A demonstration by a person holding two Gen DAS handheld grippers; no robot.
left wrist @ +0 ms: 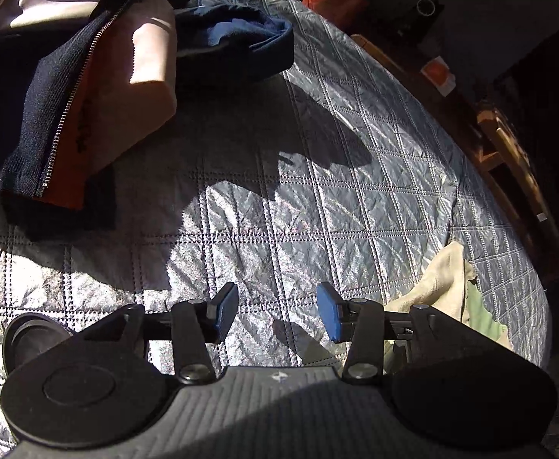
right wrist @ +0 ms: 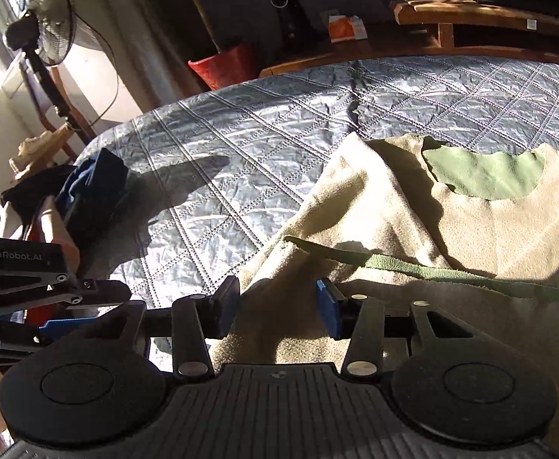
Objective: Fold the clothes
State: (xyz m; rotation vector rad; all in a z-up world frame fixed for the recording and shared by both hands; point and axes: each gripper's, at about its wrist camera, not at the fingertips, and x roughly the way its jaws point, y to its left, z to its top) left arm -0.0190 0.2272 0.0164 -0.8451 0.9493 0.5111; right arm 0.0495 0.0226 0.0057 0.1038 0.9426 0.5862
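Sunlight and hard shadows fall across a bed covered by a grey quilt (right wrist: 241,145) stitched in squares. Beyond its far edge stand a red pot (right wrist: 228,65), a standing fan (right wrist: 48,19) by a bright window, and a low wooden bench (right wrist: 470,11) against a dark wall.

At the quilt's left side lies a pile of clothes (left wrist: 69,88): dark denim with a zip, something orange, something pale pink, and a navy piece flopped beside them.

A beige top (right wrist: 413,225) (its inside green, showing at the neckline and along one turned-up edge) is spread out, rumpled, on the right part of the bed.

The right gripper (right wrist: 278,308) hangs just above the top's near edge with its blue pads partly apart, the cloth below the gap and not pinched. The left gripper (left wrist: 277,311) hangs over bare quilt, jaws also partly apart and empty, with a corner of the beige top just to its right.
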